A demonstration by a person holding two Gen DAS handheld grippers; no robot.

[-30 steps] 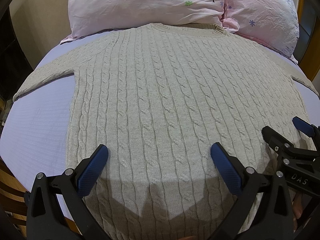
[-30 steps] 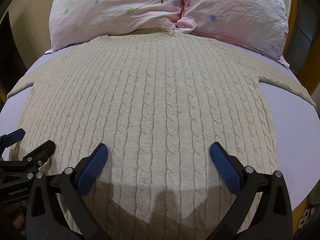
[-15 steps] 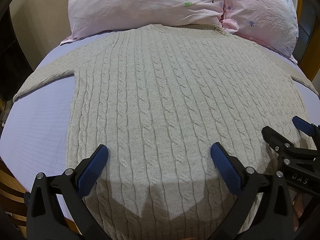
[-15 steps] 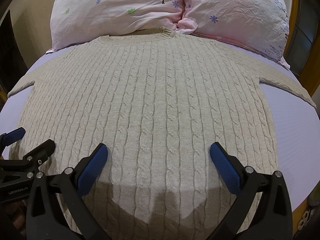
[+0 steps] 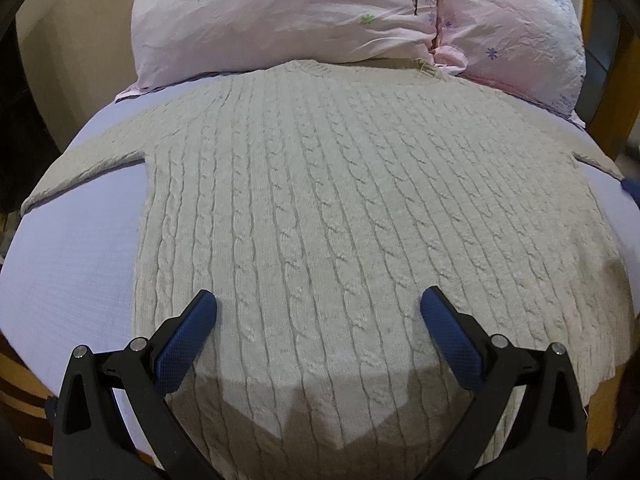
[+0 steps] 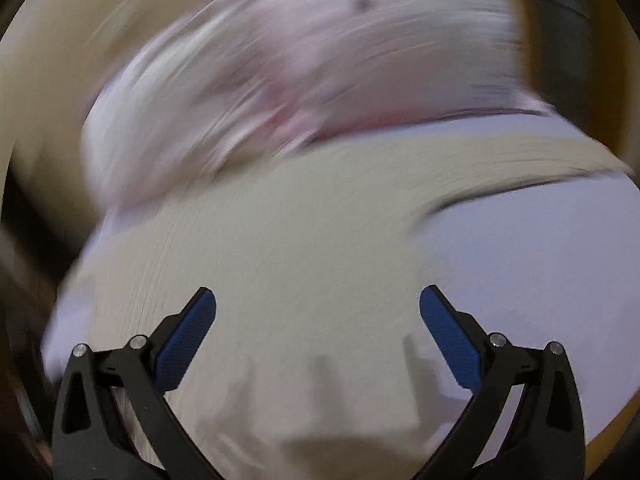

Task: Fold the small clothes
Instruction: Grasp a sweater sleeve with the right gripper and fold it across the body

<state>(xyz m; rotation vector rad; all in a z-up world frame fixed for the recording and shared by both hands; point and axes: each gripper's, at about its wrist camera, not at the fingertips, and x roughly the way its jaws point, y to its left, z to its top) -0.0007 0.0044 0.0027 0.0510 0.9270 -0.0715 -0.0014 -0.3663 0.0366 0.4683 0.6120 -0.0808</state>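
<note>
With both tools gaping and empty, my left tool [image 5: 318, 310] and right tool [image 6: 318, 308] should pinch the sweater [image 5: 340, 208] hem evenly at frame bottom.

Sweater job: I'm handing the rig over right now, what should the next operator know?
Left gripper: open, empty, above the sweater's hem area.
Right gripper: open, empty; its view is motion-blurred, over the sweater's right side near the bedsheet.
Sweater lies flat on the bed, collar at the pillows, sleeves spread outward.
Done: spread out only; no fold visible.
Left: grasp, fold sleeves and body.
</note>
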